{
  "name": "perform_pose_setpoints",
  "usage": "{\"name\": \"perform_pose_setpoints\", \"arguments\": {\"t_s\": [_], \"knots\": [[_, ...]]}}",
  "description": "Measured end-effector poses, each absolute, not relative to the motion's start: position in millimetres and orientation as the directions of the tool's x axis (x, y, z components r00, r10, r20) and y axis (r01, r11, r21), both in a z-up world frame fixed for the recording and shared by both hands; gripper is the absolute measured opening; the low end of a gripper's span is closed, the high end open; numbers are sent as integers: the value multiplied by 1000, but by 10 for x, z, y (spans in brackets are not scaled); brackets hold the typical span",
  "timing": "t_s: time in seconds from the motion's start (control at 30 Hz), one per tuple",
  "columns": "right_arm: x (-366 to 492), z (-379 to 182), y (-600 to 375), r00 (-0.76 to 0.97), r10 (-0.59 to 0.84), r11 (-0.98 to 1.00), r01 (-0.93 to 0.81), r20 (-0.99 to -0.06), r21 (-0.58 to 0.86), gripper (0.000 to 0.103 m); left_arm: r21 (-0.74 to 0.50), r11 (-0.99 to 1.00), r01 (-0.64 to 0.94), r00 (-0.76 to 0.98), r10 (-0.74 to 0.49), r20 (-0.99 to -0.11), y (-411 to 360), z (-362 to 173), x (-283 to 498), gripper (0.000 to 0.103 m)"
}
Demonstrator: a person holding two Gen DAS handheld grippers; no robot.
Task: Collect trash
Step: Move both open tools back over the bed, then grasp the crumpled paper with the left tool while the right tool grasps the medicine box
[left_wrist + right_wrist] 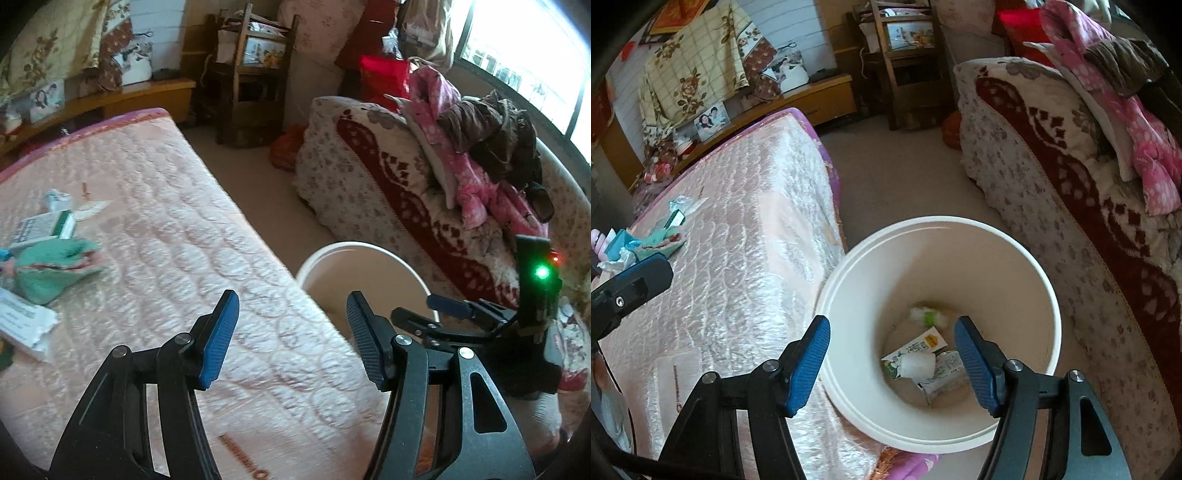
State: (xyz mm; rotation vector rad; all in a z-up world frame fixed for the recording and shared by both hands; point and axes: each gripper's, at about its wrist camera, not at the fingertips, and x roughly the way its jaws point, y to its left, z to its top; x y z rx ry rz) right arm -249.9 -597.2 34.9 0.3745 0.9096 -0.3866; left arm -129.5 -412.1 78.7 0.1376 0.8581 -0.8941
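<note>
A white bin (pixel 1015 258) stands on the floor beside the pink bed; wrappers and a crumpled tissue (pixel 918 363) lie in its bottom. My right gripper (pixel 892 356) is open and empty directly above the bin's mouth. My left gripper (pixel 291 338) is open and empty over the bed's near edge, with the bin's rim (pixel 354 248) just right of it. Loose trash lies on the bed at the left: a green wrapper (pixel 51 266), a green-and-white box (pixel 48 227), white paper (pixel 22 325). The same pile (pixel 661 236) shows in the right wrist view.
The pink quilted bed (pixel 166 206) fills the left. A sofa with a red-patterned blanket (pixel 406 192) and piled clothes (pixel 480 147) is on the right. A wooden chair (pixel 251 74) and a low cabinet (pixel 140 92) stand at the back. The right gripper (pixel 461 314) shows at the right in the left wrist view.
</note>
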Motion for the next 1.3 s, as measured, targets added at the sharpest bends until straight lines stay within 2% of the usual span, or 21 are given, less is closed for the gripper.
{"name": "perform_pose_setpoints", "arguments": {"t_s": [0.57, 1.3], "knots": [[-2172, 569, -5332, 603, -120, 921, 363, -789, 137, 68, -154, 759, 632, 477, -538, -695, -3358, 871, -1105, 59], [-1418, 634, -4156, 614, 43, 980, 128, -788, 153, 69, -116, 896, 428, 602, -378, -703, -1859, 830, -685, 59]]}}
